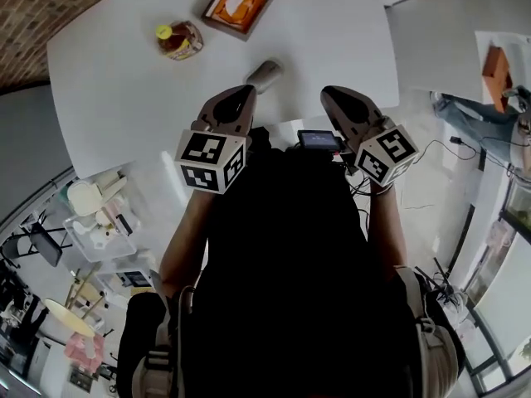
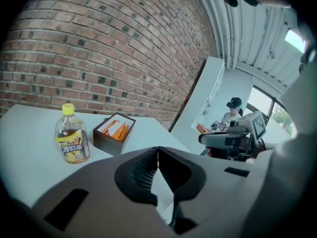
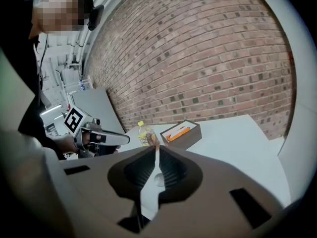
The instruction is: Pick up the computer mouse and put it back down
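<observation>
White table bearing grey computer mouse near its front edge, untouched, just ahead of and between both claws. Left claw closed, empty. Right claw closed too, gripping nothing. Yellow-capped bottle and open box with orange contents farther back.

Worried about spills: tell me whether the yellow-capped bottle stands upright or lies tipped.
Upright: the bottle stands on its base on the table, yellow cap on top.
</observation>
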Tool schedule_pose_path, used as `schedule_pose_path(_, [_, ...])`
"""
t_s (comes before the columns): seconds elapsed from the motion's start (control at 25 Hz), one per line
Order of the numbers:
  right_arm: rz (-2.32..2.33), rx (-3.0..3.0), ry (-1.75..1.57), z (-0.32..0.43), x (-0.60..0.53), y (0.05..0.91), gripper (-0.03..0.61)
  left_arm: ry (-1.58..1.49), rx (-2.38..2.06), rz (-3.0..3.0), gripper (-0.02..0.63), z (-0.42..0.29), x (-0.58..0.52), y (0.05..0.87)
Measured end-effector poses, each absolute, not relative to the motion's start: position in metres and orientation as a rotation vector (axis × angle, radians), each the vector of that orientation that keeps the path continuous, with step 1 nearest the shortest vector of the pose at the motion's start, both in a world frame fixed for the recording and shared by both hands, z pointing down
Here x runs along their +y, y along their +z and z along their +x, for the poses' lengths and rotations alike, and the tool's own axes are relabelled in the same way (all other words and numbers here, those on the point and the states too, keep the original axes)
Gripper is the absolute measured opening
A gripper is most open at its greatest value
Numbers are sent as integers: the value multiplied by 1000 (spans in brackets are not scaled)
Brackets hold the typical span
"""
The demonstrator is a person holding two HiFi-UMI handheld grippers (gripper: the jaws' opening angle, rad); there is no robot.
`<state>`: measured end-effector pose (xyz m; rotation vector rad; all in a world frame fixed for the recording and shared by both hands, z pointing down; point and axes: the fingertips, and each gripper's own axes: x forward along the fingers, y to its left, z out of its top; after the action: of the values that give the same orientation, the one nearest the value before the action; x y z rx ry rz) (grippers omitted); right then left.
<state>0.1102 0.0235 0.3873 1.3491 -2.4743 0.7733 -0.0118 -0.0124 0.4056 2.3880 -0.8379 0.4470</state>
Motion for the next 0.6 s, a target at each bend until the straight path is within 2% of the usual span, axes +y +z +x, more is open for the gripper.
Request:
schedule_pose_path(0.24, [1162, -2445, 751, 79, 2, 407, 20, 411, -957, 2321, 15, -57, -33, 409])
schedule_pose_path(0.36, [1074, -2431, 745, 60, -6, 418, 83, 386, -999, 2286, 15, -81, -41, 415])
schedule_pose_path(0.6, [892, -2401, 678, 35, -12, 434, 105, 356, -1089, 2225, 15, -117, -47, 419])
